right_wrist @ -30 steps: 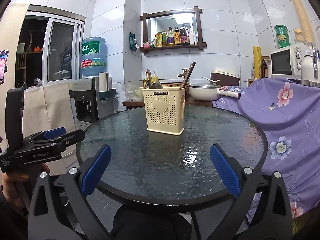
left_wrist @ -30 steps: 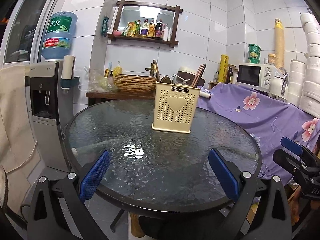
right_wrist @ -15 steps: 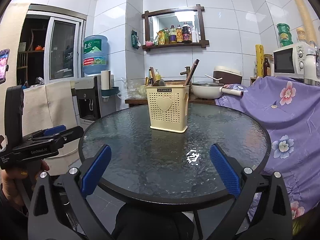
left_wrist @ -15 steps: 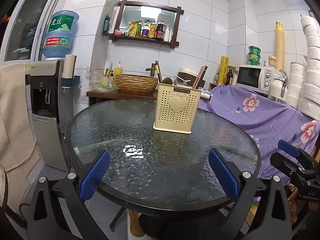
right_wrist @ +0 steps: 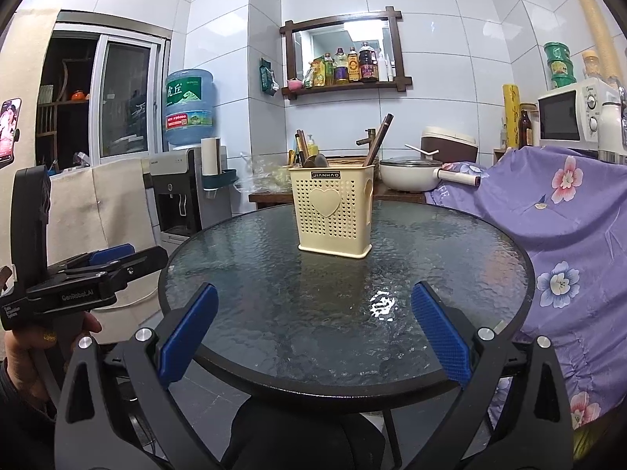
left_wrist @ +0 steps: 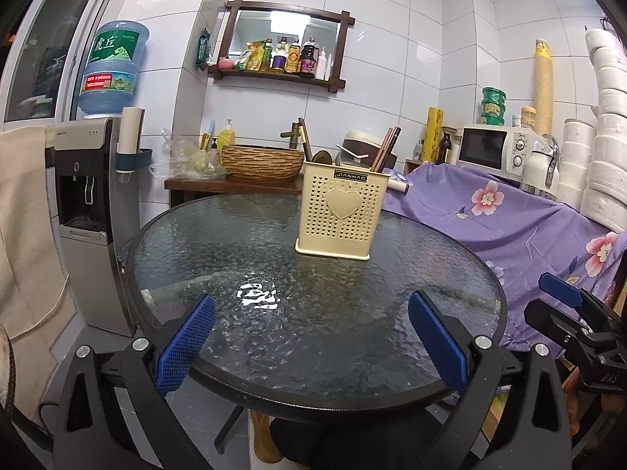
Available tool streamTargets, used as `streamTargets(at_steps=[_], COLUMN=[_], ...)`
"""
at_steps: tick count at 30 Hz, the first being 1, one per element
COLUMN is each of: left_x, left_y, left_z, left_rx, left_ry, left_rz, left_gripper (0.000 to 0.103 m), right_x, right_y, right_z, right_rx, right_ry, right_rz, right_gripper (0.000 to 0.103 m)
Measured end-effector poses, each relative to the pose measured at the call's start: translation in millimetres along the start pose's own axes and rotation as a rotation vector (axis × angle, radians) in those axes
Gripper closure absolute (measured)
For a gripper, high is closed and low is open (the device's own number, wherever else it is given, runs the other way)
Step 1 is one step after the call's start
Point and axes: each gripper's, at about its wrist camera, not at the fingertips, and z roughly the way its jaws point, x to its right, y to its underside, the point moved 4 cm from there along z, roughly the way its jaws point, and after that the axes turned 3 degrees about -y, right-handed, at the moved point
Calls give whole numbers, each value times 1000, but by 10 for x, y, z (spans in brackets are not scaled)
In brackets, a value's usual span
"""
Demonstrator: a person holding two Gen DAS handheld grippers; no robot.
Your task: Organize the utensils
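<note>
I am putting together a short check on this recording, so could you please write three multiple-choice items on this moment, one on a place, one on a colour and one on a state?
1. Where does the utensil holder stand?
A. on the glass table
B. on the wall shelf
C. on the microwave

2. What colour are the pads on the gripper fingers?
A. red
B. blue
C. green

3. How are the left gripper and right gripper?
A. both shut on chopsticks
B. one open, one shut on a spoon
C. both open, holding nothing

Answers:
1 A, the cream holder sits upright on the round glass top.
2 B, the textured pads are blue in both wrist views.
3 C, each pair of fingers is spread wide with only the table between them.
</note>
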Motion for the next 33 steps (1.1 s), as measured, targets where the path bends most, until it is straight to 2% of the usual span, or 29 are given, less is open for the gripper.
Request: streamTargets(at_steps=[33], left_x=[8], left_y=[34], left_z=[25], left_rx=[-38], left_ry=[29], left_rz=[-27], left_gripper=[6], right_x=[-35], right_y=[8], right_z=[22], right_rx=[-7], right_ry=[0], right_rz=[4], right_gripper=[6])
